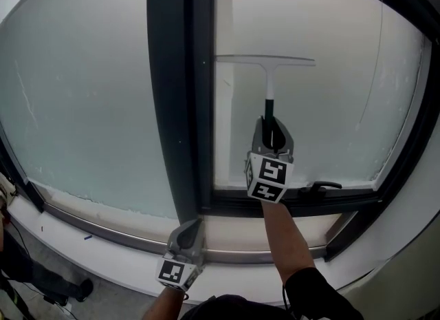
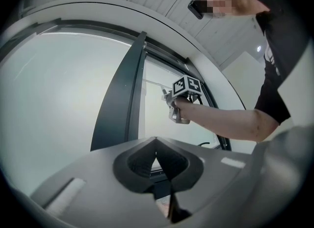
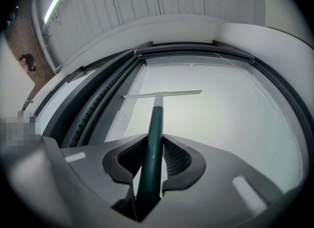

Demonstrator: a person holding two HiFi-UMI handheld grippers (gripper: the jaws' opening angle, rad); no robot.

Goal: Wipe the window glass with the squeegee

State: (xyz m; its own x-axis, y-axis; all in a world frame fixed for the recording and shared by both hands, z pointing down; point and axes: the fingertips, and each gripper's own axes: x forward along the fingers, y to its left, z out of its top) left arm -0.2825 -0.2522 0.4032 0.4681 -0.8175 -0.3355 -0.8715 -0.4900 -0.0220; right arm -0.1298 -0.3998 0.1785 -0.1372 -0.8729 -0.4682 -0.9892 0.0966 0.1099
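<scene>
Clamping the squeegee [image 1: 269,84] low on its dark green handle [image 3: 156,124], the right tongs [image 1: 273,133] are closing both ribbed pads snugly on the shaft, with the rest of the tool running straight out ahead of them. Its pale blade [image 1: 265,59] is lying crosswise on the glass [image 1: 330,105], well ahead of these tongs; whether it is pressing flat is hard to tell.

The tool is looking light and stiff, with a smooth, round handle that is likely to twist or slip under sideways load, so a firm hold low on the shaft, as now, is probably serving best. The thin blade edge is likely soft and should be bearing evenly.

The left tongs [image 1: 187,232] are sitting drawn together with nothing between them, down by the foot of the dark frame [image 1: 172,91], with the squeegee well apart, up and to their right.

No container is showing in any view.
</scene>
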